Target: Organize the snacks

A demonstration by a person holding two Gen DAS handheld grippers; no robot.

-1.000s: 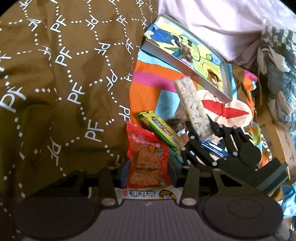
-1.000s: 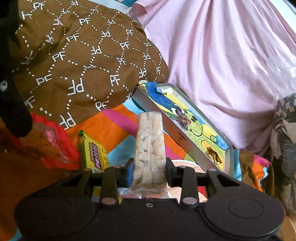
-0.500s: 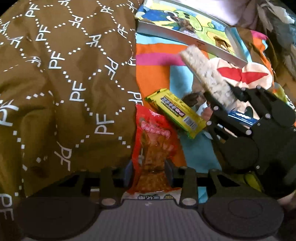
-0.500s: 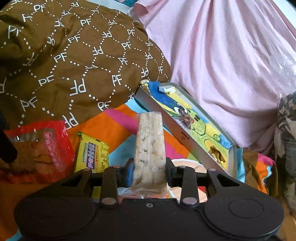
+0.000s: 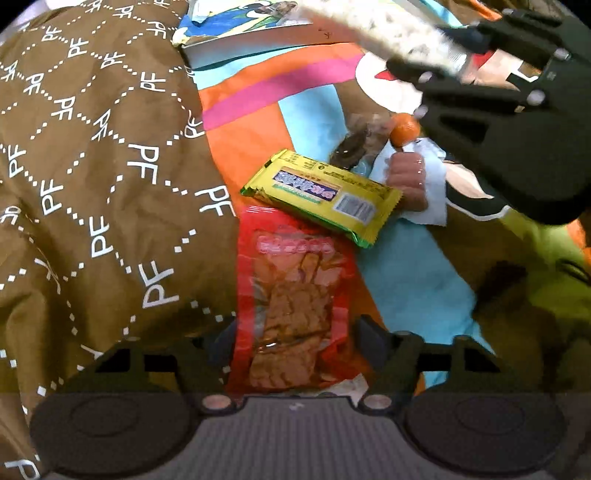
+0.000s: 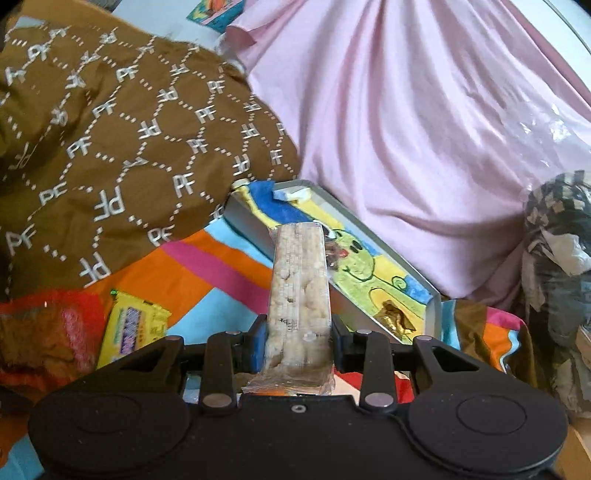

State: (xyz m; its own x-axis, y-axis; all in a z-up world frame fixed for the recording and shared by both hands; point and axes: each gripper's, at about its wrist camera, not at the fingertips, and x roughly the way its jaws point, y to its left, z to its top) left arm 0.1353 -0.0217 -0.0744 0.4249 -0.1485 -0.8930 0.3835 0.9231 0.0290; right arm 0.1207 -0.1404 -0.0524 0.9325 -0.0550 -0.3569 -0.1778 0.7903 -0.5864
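A red snack packet (image 5: 291, 295) lies flat on the striped bedding, partly over the brown blanket's edge. My left gripper (image 5: 295, 332) is open, one jaw on each side of the packet's near end with a small gap. A yellow packet (image 5: 321, 195) lies just beyond it. My right gripper (image 6: 297, 343) is shut on a puffed rice bar (image 6: 299, 280) in clear wrap, whose far end points at the cartoon-printed tin tray (image 6: 369, 229). In the left wrist view the right gripper (image 5: 439, 48) and the rice bar (image 5: 369, 26) hover at the top right.
A brown patterned blanket (image 5: 92, 166) bulges on the left and a pink sheet (image 6: 406, 110) rises behind the tray. Small loose snacks sit near the yellow packet: a pink sausage (image 5: 406, 177), an orange ball (image 5: 404, 127), a dark wrapped piece (image 5: 351, 147). A gold wrapper (image 6: 391, 317) lies in the tray.
My left gripper has come down and forward over the bedding and its jaws have spread off the red packet, which now lies flat. The right gripper has carried the rice bar closer to the tray.
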